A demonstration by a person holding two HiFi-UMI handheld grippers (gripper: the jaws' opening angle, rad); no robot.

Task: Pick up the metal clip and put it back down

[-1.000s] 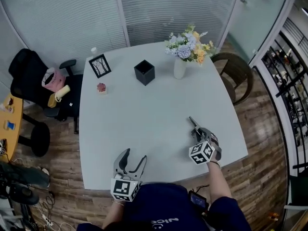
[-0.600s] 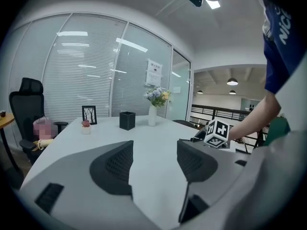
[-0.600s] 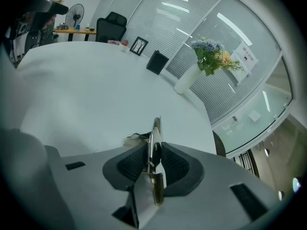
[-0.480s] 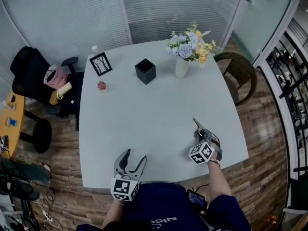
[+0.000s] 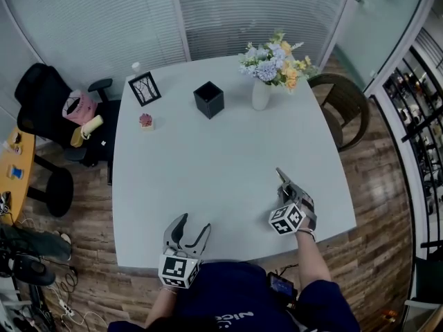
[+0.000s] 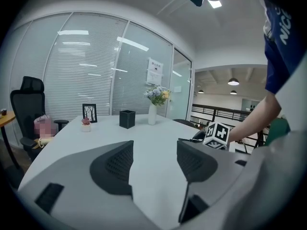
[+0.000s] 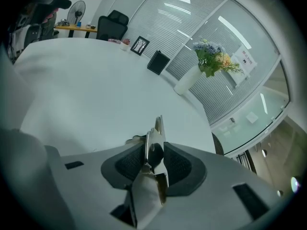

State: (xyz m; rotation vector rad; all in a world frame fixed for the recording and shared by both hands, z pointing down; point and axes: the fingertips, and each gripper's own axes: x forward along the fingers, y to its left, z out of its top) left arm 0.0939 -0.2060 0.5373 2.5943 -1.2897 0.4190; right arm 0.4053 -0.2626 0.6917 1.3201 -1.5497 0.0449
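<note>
Pale grey table fills the centre of the head view and carries everything the task concerns. A black office chair stands off its upper-left edge and a brown chair off its upper right. Along the far side of the table, well apart from the work, stand a vase of flowers, a black box and a picture frame. This leaves the near half bare for setting things down. The left gripper sits at the lower middle of the frame, over the near table edge. Its jaws stand wide with only bare table between them, so it is judged to be idle and kept out of the way. The right gripper, at lower right, points down toward the table. The metal clip stands on edge between its two pads, its tip reaching past the fingertips toward the surface. In the head view the clip shows as a thin sliver at or just above the table top. Whether it touches cannot be told. The right jaws are narrow and have just been opening. The pads appear to lie against the clip's sides, which suggests the release is under way but not yet finished.
</note>
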